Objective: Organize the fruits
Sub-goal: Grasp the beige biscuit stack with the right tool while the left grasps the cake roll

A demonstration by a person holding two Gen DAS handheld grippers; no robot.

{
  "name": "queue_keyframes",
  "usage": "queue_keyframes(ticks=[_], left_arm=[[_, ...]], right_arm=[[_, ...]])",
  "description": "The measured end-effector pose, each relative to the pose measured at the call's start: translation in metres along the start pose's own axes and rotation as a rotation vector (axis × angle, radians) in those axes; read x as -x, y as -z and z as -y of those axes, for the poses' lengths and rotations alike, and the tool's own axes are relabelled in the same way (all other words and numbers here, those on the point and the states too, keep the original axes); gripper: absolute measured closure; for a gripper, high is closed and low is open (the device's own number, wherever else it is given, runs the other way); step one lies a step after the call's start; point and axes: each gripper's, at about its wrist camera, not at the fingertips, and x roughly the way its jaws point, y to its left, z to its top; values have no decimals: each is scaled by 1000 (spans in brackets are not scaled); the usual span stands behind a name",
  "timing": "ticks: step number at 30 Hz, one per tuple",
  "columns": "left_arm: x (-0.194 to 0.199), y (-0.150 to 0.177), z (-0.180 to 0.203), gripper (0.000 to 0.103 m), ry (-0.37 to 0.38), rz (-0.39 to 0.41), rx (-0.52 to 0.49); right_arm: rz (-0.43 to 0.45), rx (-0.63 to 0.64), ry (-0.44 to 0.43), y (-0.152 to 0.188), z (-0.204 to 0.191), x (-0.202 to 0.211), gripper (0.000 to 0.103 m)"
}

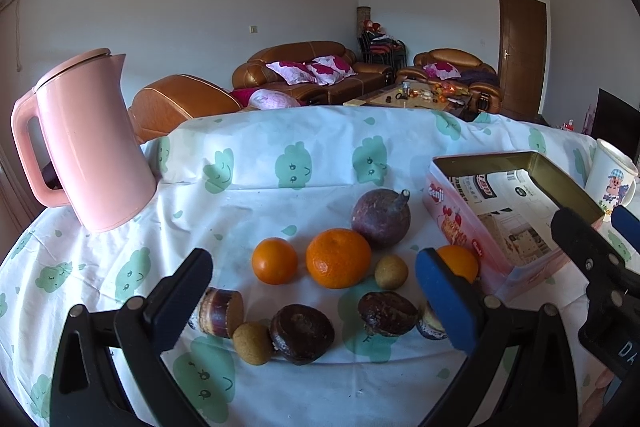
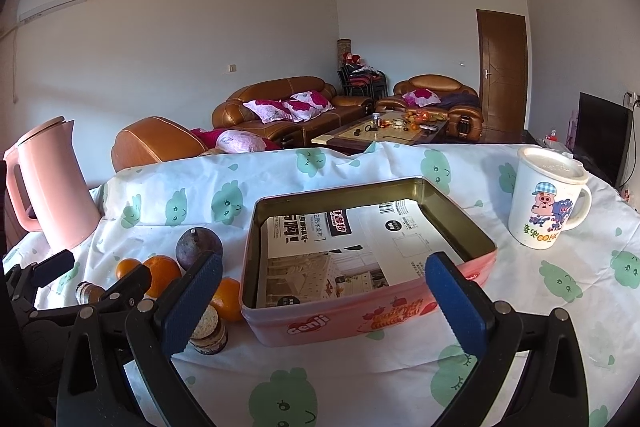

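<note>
Tablecloth [image 1: 280,203]: kettle [image 1: 88,143], mug [image 2: 546,199] flanking fruit.

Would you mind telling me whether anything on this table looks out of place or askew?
Nothing looks spilled or damaged. The fruits lie loose on the tablecloth beside the pink tin, which holds only a printed paper sheet. The pink kettle seems to lean, but that may be fisheye distortion.

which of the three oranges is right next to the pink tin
The orange partly hidden behind the left hand-held gripper's blue finger, beside the pink tin; the other two sit farther left.
</note>
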Motion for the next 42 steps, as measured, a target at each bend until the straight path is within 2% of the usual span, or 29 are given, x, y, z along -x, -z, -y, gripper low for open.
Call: queue_keyframes(ticks=[2,4,6,9,15,18,23,25,28,30,32,36,38,40,41,42], left_arm=[[-2,1,0,0,-9,-16,-13],[-1,1,-5,0,-37,-23,-25],[-1,0,-14,0,-65,-23,-24],[4,-3,-33,0,-62,-24,1],[11,-5,-86,0,-60,-32,115],[12,-1,-106,0,-49,-43,132],[9,3,-118,0,62,-100,105],[8,5,-114,0,75,-125,83],[-1,9,-105,8,107,-170,34],[-6,11,-95,10,110,-183,-12],[-10,12,-87,10,96,-190,-41],[-23,12,-91,11,51,-215,-14],[-30,14,-99,20,50,-240,27],[-35,17,-105,39,100,-262,73],[-37,19,-106,45,129,-268,89],[-38,20,-105,59,149,-269,90]], right_arm=[[8,11,-5,0,-1,1,3],[4,24,-39,0,-3,2,11],[-25,34,-74,0,-6,-2,35],[-79,37,-148,2,-11,-7,60],[-169,25,-345,10,-27,-10,61],[-220,71,-402,17,-44,-14,61],[-291,74,-397,25,-51,-23,61],[-332,48,-399,27,-47,-30,61],[-415,14,-411,32,-44,-42,61],[-457,-17,-405,33,-42,-51,61],[-456,-46,-404,31,-39,-55,61],[-462,-13,-391,27,-52,-67,61],[-464,7,-380,25,-58,-71,61],[-464,19,-382,25,-60,-71,61],[-465,19,-384,25,-60,-71,64],[-465,23,-386,25,-60,-70,65]])
